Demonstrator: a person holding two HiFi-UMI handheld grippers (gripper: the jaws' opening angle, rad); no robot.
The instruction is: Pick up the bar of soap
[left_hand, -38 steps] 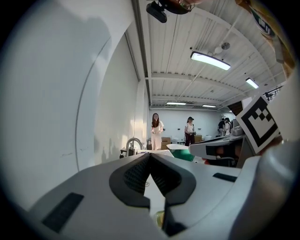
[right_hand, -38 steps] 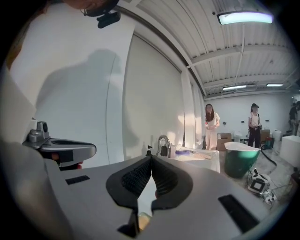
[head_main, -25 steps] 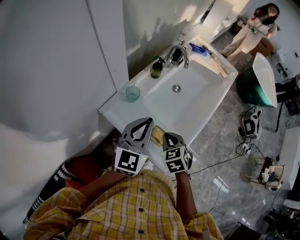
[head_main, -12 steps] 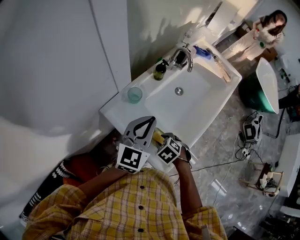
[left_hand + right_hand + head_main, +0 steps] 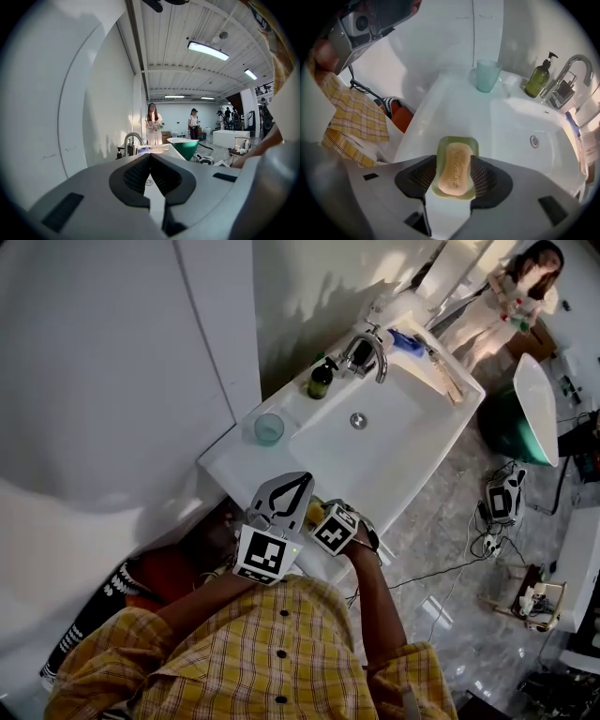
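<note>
We held our right gripper (image 5: 453, 161) over the sink's (image 5: 454, 101) near rim, its jaws opening astride the bar of soap (image 5: 453, 176) in its green dish (image 5: 459, 141), seemingly not pressing it. Our left gripper's (image 5: 150, 159) jaws met, empty.

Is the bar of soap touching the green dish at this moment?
Touching. The right gripper view shows the bar of soap lying flat inside the green dish, with the dish's rim showing above and below it.
</note>
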